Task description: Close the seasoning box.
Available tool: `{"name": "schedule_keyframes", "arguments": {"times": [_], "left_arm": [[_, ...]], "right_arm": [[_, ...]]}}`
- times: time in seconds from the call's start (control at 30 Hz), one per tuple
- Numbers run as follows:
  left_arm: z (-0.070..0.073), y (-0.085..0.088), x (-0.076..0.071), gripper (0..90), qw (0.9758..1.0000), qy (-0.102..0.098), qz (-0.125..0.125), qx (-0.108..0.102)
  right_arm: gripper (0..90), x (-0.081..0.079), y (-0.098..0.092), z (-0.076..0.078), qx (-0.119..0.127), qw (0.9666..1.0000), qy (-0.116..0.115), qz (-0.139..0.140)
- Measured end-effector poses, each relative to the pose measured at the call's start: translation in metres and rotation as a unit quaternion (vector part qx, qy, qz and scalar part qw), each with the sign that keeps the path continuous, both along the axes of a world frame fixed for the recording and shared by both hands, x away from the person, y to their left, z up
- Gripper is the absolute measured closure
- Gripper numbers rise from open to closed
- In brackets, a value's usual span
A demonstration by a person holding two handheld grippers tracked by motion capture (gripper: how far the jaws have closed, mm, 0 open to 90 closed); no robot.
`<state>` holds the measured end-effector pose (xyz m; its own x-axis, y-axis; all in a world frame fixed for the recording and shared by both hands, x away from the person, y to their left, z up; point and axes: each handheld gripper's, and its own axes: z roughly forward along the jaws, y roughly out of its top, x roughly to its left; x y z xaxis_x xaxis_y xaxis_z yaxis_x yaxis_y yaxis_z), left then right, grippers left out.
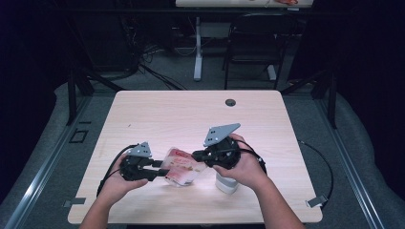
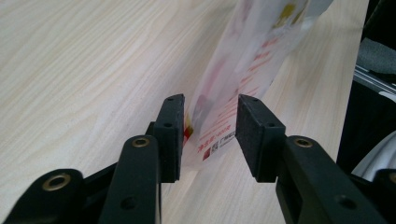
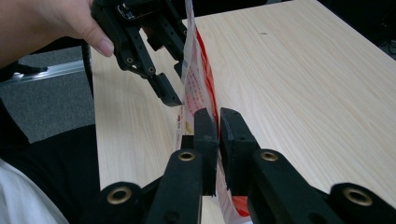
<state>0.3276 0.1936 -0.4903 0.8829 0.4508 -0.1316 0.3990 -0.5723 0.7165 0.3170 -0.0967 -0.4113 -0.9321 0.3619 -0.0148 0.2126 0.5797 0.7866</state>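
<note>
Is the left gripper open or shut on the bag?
Open: the left gripper straddles the plastic bag, with a gap beside each pad.

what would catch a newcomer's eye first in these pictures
Probably the clear plastic bag with red print, held up over the near middle of the light wooden table between two black grippers. The right gripper is clamped on its edge, while the left gripper stands open around the other end. A white object sits beneath the right hand.
</note>
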Motion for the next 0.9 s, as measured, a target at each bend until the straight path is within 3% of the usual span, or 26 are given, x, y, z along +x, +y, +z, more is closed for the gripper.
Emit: {"name": "schedule_keyframes", "arguments": {"times": [0.23,0.9], "left_arm": [[0.008,0.005,-0.003,59.1,0.9998,-0.009,0.003,-0.018],[0.013,0.025,-0.005,56.9,0.9998,-0.002,0.01,-0.018]], "right_arm": [[82.1,0.0,0.008,0.0,0.013,0.9999,0.004,0.009],[74.1,-0.006,0.02,0.012,0.043,0.9987,-0.005,0.026]]}}
